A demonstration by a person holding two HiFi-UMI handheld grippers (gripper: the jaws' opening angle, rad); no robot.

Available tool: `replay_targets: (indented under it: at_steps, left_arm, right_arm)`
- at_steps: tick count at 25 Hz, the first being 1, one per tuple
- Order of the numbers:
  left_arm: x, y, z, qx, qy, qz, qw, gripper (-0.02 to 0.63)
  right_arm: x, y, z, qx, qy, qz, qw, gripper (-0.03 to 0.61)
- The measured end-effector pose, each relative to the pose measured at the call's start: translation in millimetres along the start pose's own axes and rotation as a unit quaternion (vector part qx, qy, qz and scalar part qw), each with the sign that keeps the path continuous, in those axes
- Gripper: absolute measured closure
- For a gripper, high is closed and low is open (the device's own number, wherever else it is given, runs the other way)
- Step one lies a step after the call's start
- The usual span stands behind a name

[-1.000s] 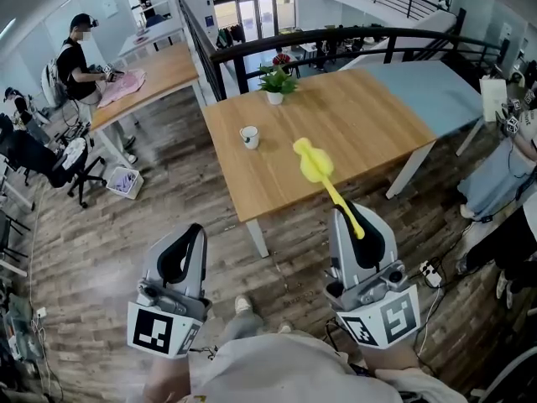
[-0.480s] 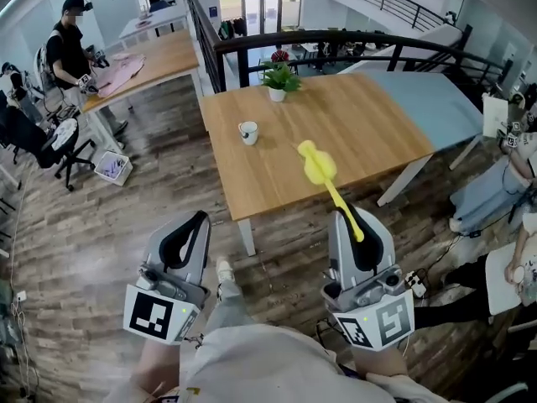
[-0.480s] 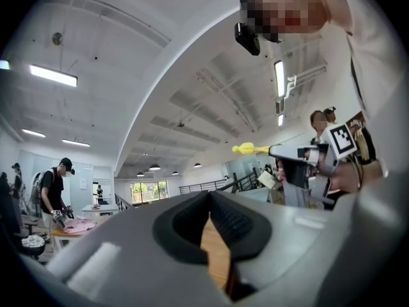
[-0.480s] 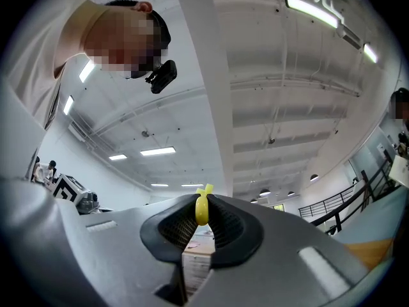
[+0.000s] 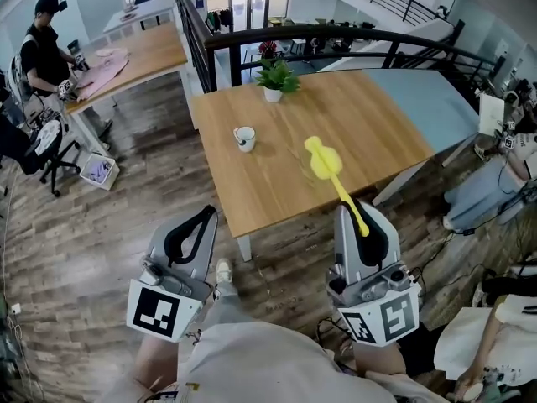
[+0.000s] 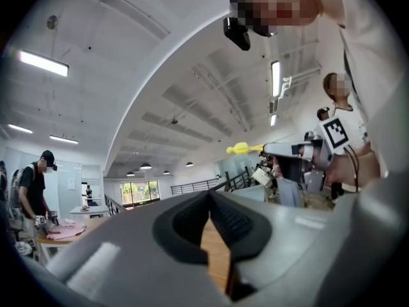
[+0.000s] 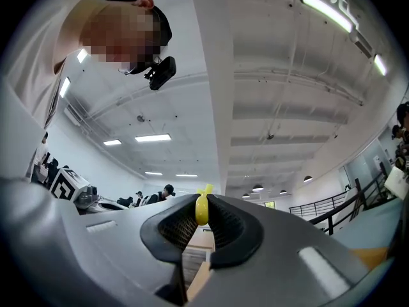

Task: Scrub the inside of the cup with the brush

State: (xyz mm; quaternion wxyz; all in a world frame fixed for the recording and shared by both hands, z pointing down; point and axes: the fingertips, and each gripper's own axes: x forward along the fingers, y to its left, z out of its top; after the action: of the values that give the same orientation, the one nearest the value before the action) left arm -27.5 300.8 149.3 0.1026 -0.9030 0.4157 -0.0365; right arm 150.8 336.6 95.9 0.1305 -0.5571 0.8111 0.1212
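A white cup [image 5: 244, 138] stands on the wooden table [image 5: 277, 187], left of its middle. My right gripper [image 5: 363, 215] is shut on the handle of a yellow brush [image 5: 324, 163], whose head juts forward over the table's near part, well right of the cup. In the right gripper view the yellow handle [image 7: 202, 210] is pinched between the black pads. My left gripper [image 5: 200, 218] hangs short of the table's front edge, jaws shut with nothing between them, and its black pads [image 6: 192, 219] meet. The brush [image 6: 240, 148] also shows in the left gripper view.
A potted plant [image 5: 274, 78] stands at the table's far edge, before a black railing [image 5: 352, 34]. The table's right part is blue [image 5: 428, 95]. At the far left, a person [image 5: 44, 44] stands by another table [image 5: 134, 57] with pink cloth. Seated people [image 5: 495, 175] are at the right.
Both grippers and the brush have moved forward toward the table; the table's front edge and the cup now lie closer. The jaws have not changed.
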Motion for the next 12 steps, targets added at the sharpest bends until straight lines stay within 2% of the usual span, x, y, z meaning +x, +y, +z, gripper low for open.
replay_targets:
  at_steps: [5, 9, 12]
  left_arm:
    - [41, 63, 0, -0.008, -0.026, -0.007, 0.9996, 0.612]
    - [70, 113, -10, -0.009, -0.019, -0.012, 0.9997, 0.612]
    - [90, 154, -11, -0.004, -0.018, -0.016, 0.9997, 0.612]
  right_arm:
    - [64, 0, -18, -0.007, 0.009, -0.005, 1.0, 0.543]
    - [114, -6, -30, -0.032, 0.009, -0.026, 0.999, 0.543]
    - [159, -10, -37, -0.029, 0.008, -0.035, 0.999, 0.543]
